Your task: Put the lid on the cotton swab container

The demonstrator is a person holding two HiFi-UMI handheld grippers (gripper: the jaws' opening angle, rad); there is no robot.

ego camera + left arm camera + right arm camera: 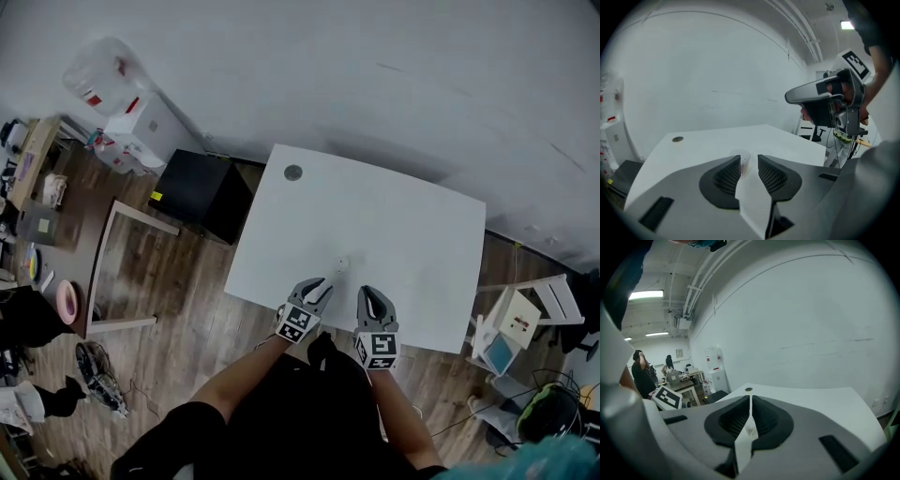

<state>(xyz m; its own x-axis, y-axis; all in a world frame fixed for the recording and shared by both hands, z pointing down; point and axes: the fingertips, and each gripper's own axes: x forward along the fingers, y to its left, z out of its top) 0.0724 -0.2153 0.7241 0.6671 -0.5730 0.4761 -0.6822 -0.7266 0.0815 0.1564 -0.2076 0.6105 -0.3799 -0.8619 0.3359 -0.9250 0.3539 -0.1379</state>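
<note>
Head view: the container [342, 263] sits on the table [412, 234], just ahead of the left gripper [321, 283] and slightly to its right. The right gripper [368, 292] looks a little farther off.

Left gripper view: the jaws are parted and empty, with the container just beyond their tips, in line with the gap.

Right gripper view: the jaws are clenched on nothing, and the container is out of sight.

No separate lid shows.
</note>
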